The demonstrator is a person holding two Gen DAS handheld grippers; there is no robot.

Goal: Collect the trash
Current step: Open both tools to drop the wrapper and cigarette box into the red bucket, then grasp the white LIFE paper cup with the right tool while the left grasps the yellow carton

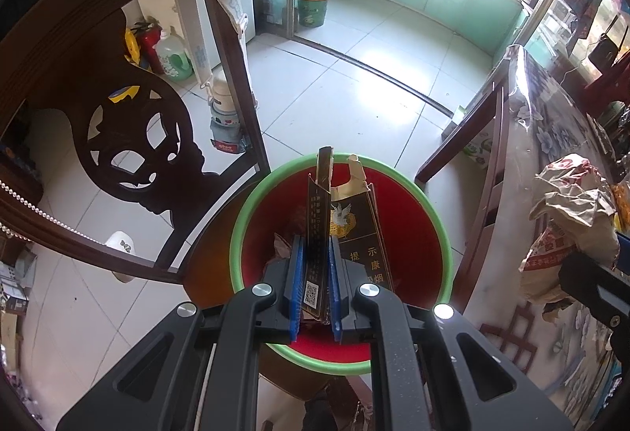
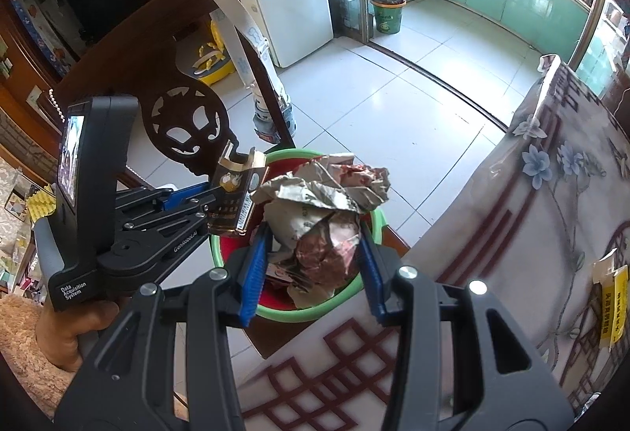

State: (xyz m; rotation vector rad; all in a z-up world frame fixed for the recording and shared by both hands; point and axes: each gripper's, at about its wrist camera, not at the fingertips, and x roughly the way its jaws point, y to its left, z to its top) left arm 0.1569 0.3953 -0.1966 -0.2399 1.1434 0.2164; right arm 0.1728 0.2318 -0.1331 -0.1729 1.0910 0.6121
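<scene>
A: From the left wrist first: what have the left tongs [image 1: 315, 265] got?

B: They pinch a flattened dark cigarette carton [image 1: 319, 234] edge-on between the blue pads, directly above the red bin with the green rim [image 1: 433, 202]. The bin sits on the seat of a carved wooden chair [image 1: 118, 139], beside the table [image 1: 523, 171]. The tongs point steeply down into the bin.

A: So which step is this?

B: Dropping in, I'd judge. The carton hangs over the opening; the next move only needs those tongs to spread.

A: And from the right wrist?

B: The right tongs [image 2: 311, 254] are clamped on a crumpled paper wrapper [image 2: 323, 210], held over the near side of the same bin [image 2: 374, 226], at the table's edge [image 2: 512, 234]. They also tilt steeply downward. The left tongs [image 2: 220, 202] come in from the left, a hand [image 2: 75, 328] on the grip below.

A: Next for the wrapper?

B: Probably releasing it, though it is bulky and may rest high on the trash already inside.
</scene>
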